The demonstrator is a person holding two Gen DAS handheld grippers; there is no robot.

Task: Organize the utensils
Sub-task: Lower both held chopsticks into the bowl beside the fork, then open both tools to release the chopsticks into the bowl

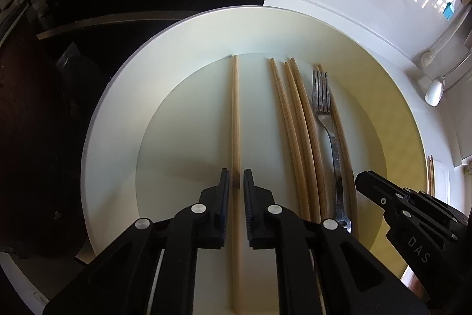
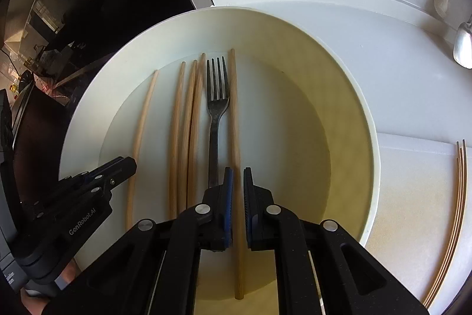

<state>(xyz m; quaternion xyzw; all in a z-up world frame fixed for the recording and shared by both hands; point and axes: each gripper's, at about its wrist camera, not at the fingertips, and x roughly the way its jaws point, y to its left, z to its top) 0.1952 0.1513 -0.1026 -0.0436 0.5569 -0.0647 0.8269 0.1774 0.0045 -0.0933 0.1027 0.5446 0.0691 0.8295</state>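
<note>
Chopsticks and one fork (image 2: 217, 108) lay lengthwise in a round white plate (image 1: 118, 96), every long axis running straight away from the jaws, parallel to the fingers. The fork's tines pointed away from the cameras and its handle came back toward them.

In the left wrist view, the left gripper (image 1: 236, 182) had its jaws slightly apart, one on each side of a single chopstick (image 1: 235, 114). That stick ran between the pads and on ahead to the plate's inner step; a narrow gap showed on both sides, so I could not tell whether the pads touched it. To the right of those jaws lay a cluster of three chopsticks (image 1: 298, 123) close together, then the fork, with a further chopstick just beyond it.

In the right wrist view, the right gripper (image 2: 238, 182) likewise straddled the rightmost chopstick (image 2: 234, 114), its jaws only a little open and the stick passing between them, contact unclear. The fork lay just left of that stick, its handle end hidden behind the left finger. Further left were the three bunched sticks, and beyond them the lone one beside the other gripper.

The plate rested on a white counter (image 2: 398, 78). Well to the right of the right jaws, more chopsticks (image 2: 454, 211) lay on the counter, and a spoon (image 2: 463, 46) lay ahead at the right edge.
</note>
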